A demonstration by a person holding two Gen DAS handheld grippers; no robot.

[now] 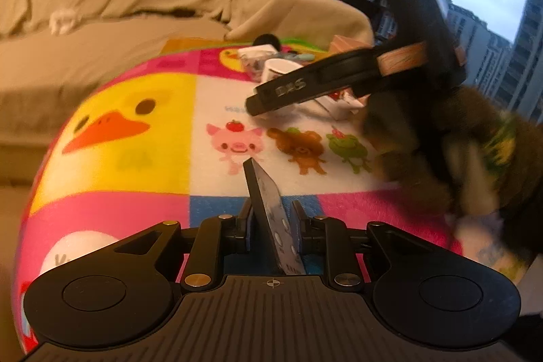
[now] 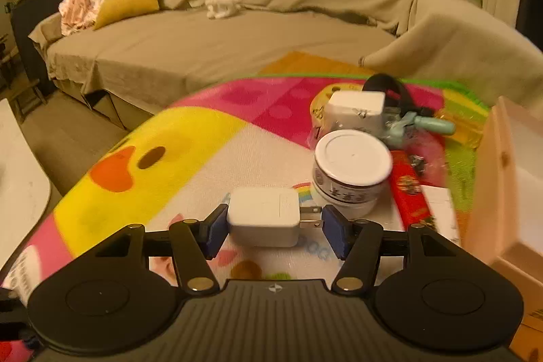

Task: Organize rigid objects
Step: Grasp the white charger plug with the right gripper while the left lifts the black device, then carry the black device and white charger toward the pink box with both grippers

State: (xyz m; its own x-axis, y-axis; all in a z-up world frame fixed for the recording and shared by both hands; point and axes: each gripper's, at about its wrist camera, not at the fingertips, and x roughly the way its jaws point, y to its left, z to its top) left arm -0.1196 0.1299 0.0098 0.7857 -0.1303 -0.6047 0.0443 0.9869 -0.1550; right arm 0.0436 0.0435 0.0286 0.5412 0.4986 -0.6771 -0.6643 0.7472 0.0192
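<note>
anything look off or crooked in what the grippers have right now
The thin dark card in the left gripper sits tilted, leaning left, not square. The white charger lies sideways in the right gripper, its prongs toward one pad.

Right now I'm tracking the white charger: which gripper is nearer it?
Right. The right gripper straddles the white charger; the left gripper holds a flat card instead.
</note>
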